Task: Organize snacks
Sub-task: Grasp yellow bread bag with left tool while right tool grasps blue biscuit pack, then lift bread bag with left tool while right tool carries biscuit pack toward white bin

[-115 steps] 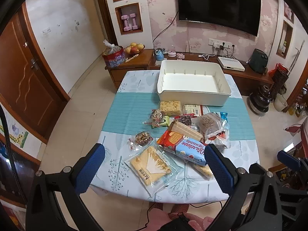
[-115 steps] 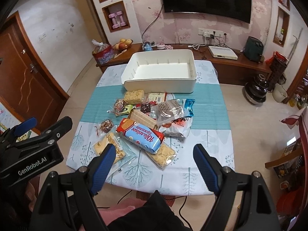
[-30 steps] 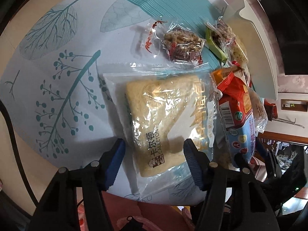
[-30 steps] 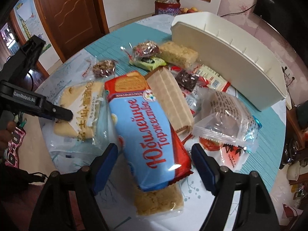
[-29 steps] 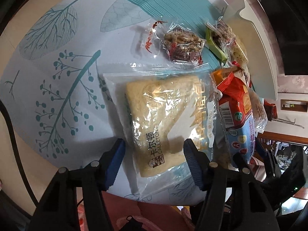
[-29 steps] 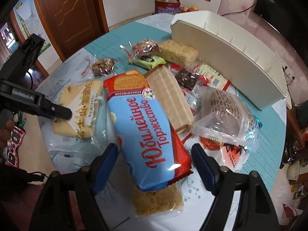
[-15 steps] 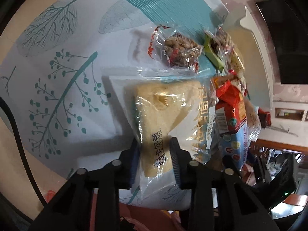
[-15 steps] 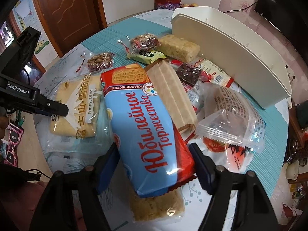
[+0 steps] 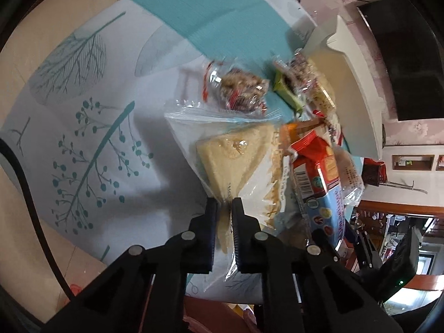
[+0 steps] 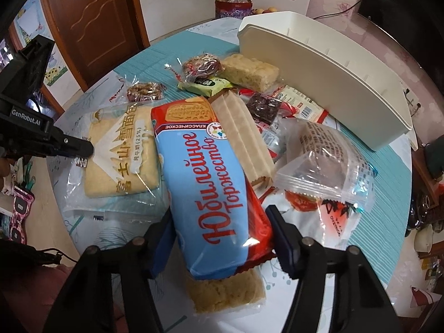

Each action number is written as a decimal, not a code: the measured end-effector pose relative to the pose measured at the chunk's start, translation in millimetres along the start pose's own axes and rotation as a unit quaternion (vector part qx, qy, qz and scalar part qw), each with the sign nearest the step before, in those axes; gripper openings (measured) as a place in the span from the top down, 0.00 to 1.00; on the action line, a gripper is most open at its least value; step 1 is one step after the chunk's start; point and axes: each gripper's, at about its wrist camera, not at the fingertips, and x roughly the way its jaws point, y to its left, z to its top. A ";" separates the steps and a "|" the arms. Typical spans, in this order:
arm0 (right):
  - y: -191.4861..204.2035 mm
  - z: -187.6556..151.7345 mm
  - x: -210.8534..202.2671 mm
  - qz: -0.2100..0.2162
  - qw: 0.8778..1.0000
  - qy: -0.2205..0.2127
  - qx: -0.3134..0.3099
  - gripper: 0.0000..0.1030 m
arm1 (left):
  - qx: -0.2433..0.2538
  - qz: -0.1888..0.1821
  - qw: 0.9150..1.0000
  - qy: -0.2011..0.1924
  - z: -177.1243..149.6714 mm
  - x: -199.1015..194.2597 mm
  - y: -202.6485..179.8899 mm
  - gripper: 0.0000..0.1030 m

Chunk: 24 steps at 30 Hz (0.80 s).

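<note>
Half the bread packet (image 9: 236, 161) blurs beyond left tongs (image 9: 224, 205).

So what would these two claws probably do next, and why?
Probably finish the right gripper closing on the blue-and-red biscuit pack, then lift. Its jaws are closing with the pack between them, while the left gripper already pinches the bagged yellow cake, and the white bin looks empty.

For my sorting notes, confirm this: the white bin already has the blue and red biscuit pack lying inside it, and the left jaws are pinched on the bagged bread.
Not quite. The blue and red biscuit pack lies on the table, in front of the white bin, as the right wrist view shows. The left gripper does pinch the bagged bread.
</note>
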 end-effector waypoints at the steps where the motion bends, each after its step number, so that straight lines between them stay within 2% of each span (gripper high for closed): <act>1: -0.3 -0.1 -1.3 0.000 1.000 -0.001 0.001 0.40 | 0.001 0.001 1.000 -0.002 0.0 -2.6 -0.7 0.92; 10: 1.6 -2.2 -26.7 0.007 1.000 -0.028 0.007 0.42 | 0.034 0.009 0.999 -0.033 1.9 -34.7 -25.2 0.93; 15: 4.0 -3.7 -45.0 0.009 0.999 -0.047 0.011 0.44 | 0.036 0.012 0.999 -0.038 -2.7 -45.5 -39.8 0.93; 24: -0.9 -15.3 -77.1 -0.010 0.997 -0.075 0.020 0.46 | 0.059 0.011 0.996 -0.063 -15.3 -69.9 -62.5 0.93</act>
